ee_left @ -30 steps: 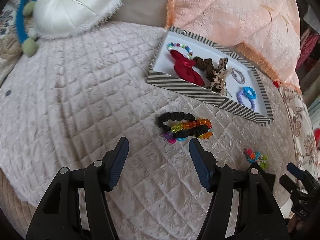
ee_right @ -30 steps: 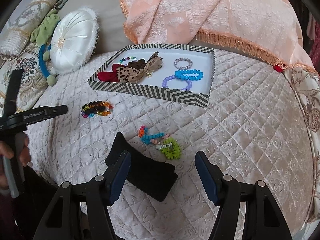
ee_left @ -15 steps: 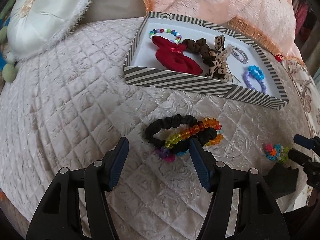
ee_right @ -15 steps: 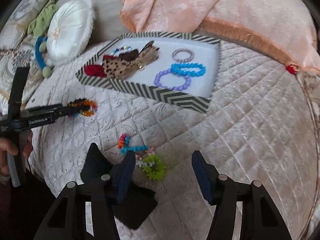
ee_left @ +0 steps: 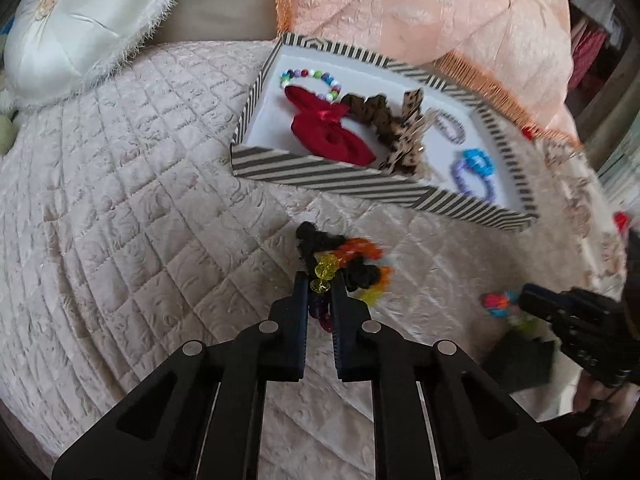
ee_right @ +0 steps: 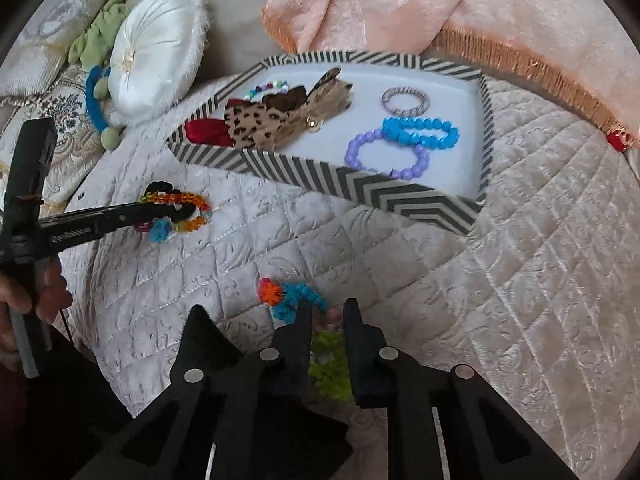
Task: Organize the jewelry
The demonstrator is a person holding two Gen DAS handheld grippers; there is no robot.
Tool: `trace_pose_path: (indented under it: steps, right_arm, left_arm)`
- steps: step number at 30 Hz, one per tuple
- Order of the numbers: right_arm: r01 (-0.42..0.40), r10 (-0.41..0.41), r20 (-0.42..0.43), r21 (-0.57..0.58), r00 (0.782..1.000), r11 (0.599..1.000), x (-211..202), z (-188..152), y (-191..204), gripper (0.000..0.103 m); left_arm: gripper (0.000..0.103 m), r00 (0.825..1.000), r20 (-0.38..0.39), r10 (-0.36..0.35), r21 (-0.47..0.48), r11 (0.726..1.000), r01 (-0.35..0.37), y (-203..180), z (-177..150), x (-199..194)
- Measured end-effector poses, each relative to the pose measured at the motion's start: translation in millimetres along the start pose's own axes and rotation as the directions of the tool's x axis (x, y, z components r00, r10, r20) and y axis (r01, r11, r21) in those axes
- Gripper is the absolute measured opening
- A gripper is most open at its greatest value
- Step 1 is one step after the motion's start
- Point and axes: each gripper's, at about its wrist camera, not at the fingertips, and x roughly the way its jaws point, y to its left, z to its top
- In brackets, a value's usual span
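A striped tray [ee_left: 360, 186] [ee_right: 360, 186] on the quilt holds a red bow [ee_left: 328, 132], a leopard bow [ee_right: 260, 126], and blue [ee_right: 420, 134] and purple [ee_right: 386, 154] bead bracelets. My left gripper [ee_left: 320, 286] [ee_right: 148, 210] is shut on a rainbow bead bracelet [ee_left: 324, 270] tangled with a black scrunchie [ee_left: 320, 240], just above the quilt. My right gripper [ee_right: 327, 312] [ee_left: 536, 300] is shut on a multicoloured bead bracelet [ee_right: 296, 300] with a green part [ee_right: 330, 364], low on the quilt.
A white round cushion [ee_right: 152, 68] and a green and blue toy [ee_right: 96, 80] lie far left. A peach fringed blanket [ee_right: 400, 4] lies behind the tray. A black cloth [ee_right: 208, 344] sits at the bed's near edge under my right gripper.
Both grippers went from open to shut. The left closed on the rainbow bracelet and scrunchie and lifted them slightly. The right moved down and closed on the multicoloured bracelet.
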Motion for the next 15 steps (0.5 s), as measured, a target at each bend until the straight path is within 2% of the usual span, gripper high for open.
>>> trace_pose_path:
  steps: [9,12,15]
  right_arm:
    - [-0.043,0.037,0.105,0.050,0.994,0.998,-35.8,1.3,-0.9,0.011]
    - [-0.037,0.032,0.100,0.049,0.994,0.998,-35.4,-0.7,0.7,0.011]
    - [-0.068,0.061,0.091,0.078,0.994,0.995,-32.7,-1.4,-1.8,0.011]
  left_arm:
    - [0.009,0.998,0.037,-0.058,0.005,0.998,0.058,-6.7,2.1,-46.1]
    - [0.009,1.000,0.003,-0.009,0.008,1.000,0.009,-2.6,-2.8,-39.7]
    - [0.009,0.999,-0.035,0.036,-0.040,0.998,-0.038,13.8,-9.2,-29.3]
